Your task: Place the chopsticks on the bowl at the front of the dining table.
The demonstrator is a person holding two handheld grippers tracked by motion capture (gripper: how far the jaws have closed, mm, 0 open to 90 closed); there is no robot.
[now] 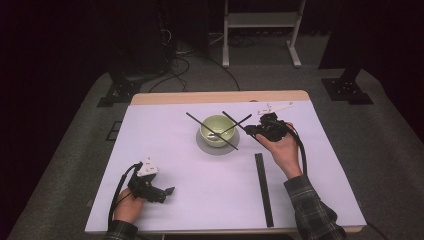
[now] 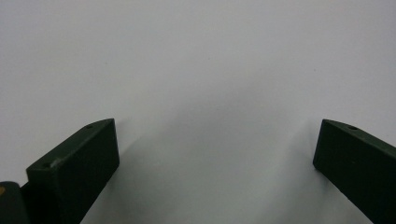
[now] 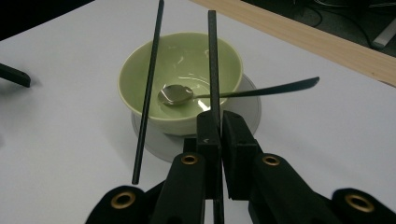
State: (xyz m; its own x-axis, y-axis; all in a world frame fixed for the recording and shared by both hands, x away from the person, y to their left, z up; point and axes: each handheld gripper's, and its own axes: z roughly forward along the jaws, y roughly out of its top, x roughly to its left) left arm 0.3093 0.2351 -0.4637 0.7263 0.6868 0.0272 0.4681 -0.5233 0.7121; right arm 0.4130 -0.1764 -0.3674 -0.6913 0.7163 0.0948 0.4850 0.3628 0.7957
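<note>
Here the right gripper (image 3: pixel 219 140) pinches one thin, straight black chopstick (image 3: pixel 213 60) between its pressed-together jaws, holding it over the rim of a glossy pale green bowl (image 3: pixel 182 60) that sits on a round grey saucer (image 1: pixel 205 146). A second matching chopstick (image 3: pixel 148 93) lies slanted across the bowl, and a shiny metal spoon (image 3: pixel 176 94) with a dark handle rests inside it. Well to the near left of the bowl, the left gripper (image 1: pixel 167 191) rests with its jaws spread wide over the smooth, matte white table (image 1: pixel 175 165), a flat black strip (image 1: pixel 263 187) lies to the bowl's near right, and grey carpet surrounds the table in a dim room.
</note>
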